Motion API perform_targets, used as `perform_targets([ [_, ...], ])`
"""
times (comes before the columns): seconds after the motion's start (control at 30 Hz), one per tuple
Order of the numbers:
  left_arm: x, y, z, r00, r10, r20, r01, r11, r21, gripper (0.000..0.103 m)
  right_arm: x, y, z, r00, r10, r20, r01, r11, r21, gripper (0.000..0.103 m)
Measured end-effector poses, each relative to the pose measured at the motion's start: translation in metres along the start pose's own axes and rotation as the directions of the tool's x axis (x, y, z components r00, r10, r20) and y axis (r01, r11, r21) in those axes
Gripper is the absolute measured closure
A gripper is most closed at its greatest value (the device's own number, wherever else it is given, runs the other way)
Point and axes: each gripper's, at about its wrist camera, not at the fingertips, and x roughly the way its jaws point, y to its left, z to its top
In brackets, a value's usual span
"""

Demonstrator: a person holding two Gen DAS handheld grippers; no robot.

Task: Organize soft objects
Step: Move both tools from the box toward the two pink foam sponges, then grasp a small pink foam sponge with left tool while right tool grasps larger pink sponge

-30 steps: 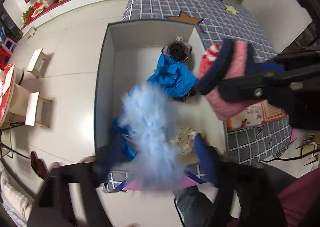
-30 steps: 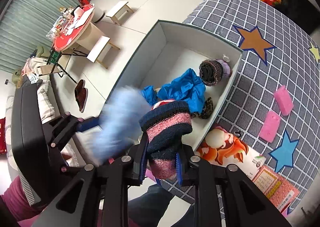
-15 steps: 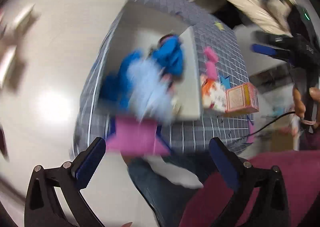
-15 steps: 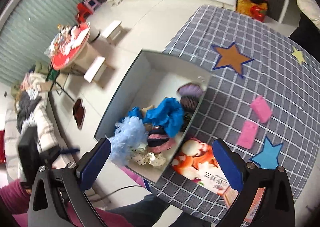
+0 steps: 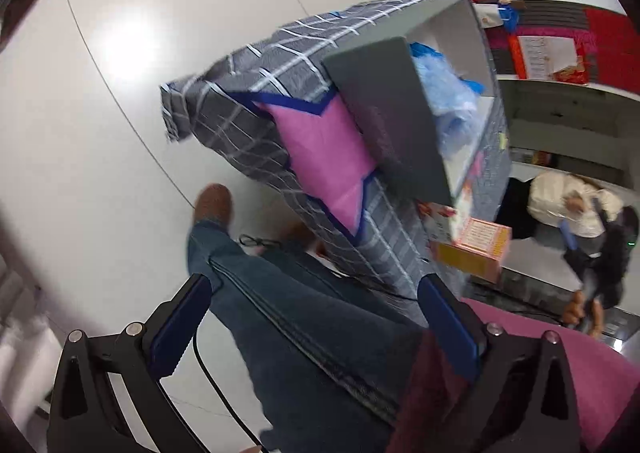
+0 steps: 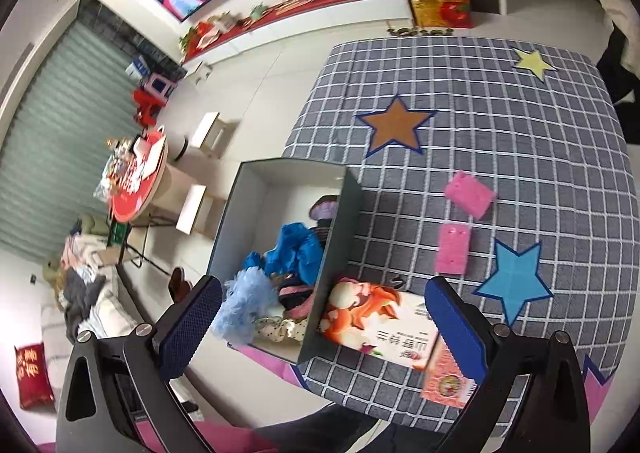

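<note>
A grey box [image 6: 340, 237] stands at the table's left edge. It holds a pale blue fluffy piece [image 6: 244, 305], a bright blue garment [image 6: 298, 249], a pink and navy striped knit hat [image 6: 296, 299], a spotted cream item [image 6: 280, 327] and a dark purple hat [image 6: 324, 207]. My right gripper [image 6: 324, 327] hangs open and empty above the box's near end. My left gripper [image 5: 316, 327] is open and empty too, low beside the table, over a person's jeans [image 5: 304, 325]. From there the box [image 5: 388, 113] shows its grey wall with the fluffy piece [image 5: 452, 101] inside.
Two pink sponges [image 6: 468, 193] [image 6: 452, 249] lie on the grey checked tablecloth [image 6: 520, 133] right of the box. A picture book [image 6: 380, 321] and an orange-pink carton [image 6: 448, 377] sit at the near edge. White stools [image 6: 208, 133] and a red round table [image 6: 136, 189] stand on the floor to the left.
Both grippers opened: the fluffy blue piece and the striped hat left them and now lie in the box. The left gripper rolled and sank beside the table; the right one rose and drew back.
</note>
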Motion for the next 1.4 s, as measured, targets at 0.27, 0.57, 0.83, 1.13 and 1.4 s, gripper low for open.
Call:
perform_targets([
  [0.27,0.004,-0.019,-0.012,0.995,0.099,0.035,-0.100,0.994,0.048,0.000,-0.031,-0.047,-0.004,0.999,-0.021,0.033,0.019,0.998,0.057,0.001],
  [0.57,0.059,0.060,-0.049,0.951,0.309,-0.018,-0.309,0.944,-0.114,0.000,-0.061,-0.082,-0.017,0.990,-0.140,0.036,0.138,0.989,0.049,0.001],
  [0.83,-0.001,0.028,-0.006,0.855,0.486,0.182,-0.485,0.873,-0.051,0.000,-0.038,-0.144,-0.008,0.960,-0.275,-0.050,0.278,0.956,0.093,0.001],
  [1.13,-0.008,-0.228,0.057,0.896,0.299,0.329,-0.434,0.749,0.500,0.000,0.087,-0.194,0.027,0.914,-0.311,-0.261,0.304,0.950,-0.066,0.001],
  [1.4,0.118,-0.367,0.037,0.943,0.291,0.162,-0.315,0.616,0.722,0.000,0.187,-0.170,0.080,0.911,-0.323,-0.256,0.240,0.921,-0.308,0.001],
])
